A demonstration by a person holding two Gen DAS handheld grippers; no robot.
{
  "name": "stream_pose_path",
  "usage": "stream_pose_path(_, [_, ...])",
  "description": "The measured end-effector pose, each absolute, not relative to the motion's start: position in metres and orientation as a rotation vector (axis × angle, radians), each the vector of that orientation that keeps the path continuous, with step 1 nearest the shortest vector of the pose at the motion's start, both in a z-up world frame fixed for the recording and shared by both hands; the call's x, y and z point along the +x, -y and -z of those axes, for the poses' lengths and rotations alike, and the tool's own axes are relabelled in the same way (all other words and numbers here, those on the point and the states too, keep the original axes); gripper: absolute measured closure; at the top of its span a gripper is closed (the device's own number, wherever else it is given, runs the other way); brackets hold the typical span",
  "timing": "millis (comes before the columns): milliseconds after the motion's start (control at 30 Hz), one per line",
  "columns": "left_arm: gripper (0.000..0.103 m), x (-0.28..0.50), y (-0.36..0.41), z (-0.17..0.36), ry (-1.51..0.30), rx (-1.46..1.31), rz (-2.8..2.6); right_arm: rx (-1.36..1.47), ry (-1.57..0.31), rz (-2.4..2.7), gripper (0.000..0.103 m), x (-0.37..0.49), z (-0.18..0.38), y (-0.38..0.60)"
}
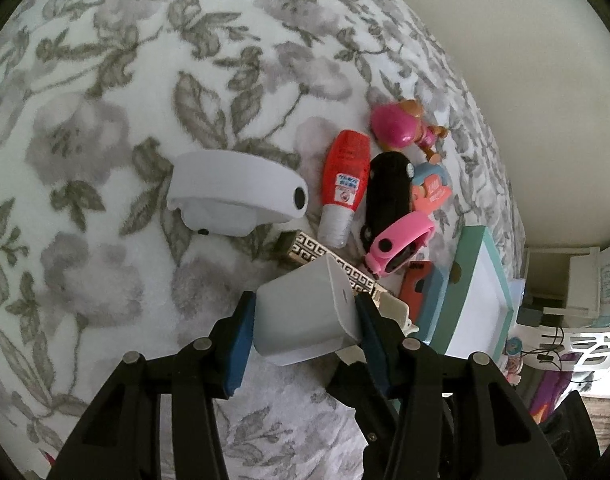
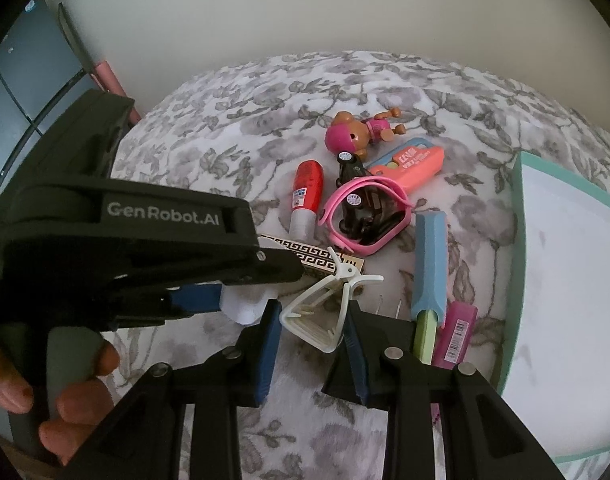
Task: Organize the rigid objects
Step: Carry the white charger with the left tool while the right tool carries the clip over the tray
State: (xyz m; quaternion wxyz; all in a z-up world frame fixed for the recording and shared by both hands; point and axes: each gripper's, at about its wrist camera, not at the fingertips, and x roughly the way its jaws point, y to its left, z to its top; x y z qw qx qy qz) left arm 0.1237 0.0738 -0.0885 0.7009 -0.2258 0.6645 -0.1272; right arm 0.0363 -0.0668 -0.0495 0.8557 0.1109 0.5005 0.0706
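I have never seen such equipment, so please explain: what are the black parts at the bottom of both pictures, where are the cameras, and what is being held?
There is no robot. A person's hand holds hand-operated grippers, one per hand, each with a wide-angle camera looking along its jaws. The left gripper is closed on a white charger block. The right gripper is closed on a white hair clip. Both are over a flowered blanket with a red bottle, a black toy car, a pink watch, a doll and a teal-rimmed tray.
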Motion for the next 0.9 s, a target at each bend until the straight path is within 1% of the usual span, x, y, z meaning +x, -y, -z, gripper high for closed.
stream_pose_path(233, [0.052, 0.123, -0.073, 0.063, -1.403, -0.482, 0.305, 0.277, -0.986, -0.149, 0.070, 0.028, 0.026, 0.079])
stream_pose_path(567, [0.052, 0.117, -0.058, 0.021, -1.281, -0.357, 0.317, 0.307, -0.840, -0.008, 0.070, 0.014, -0.032, 0.132])
stream_pose_path(733, [0.052, 0.110, -0.023, 0.016, -1.283, -0.265, 0.328, 0.306, -0.795, 0.062, 0.070, 0.007, -0.052, 0.164])
stream_pose_path(900, [0.052, 0.099, 0.029, 0.019, -1.324, -0.160, 0.407, 0.252, -0.818, 0.163, 0.070, 0.003, -0.049, 0.198])
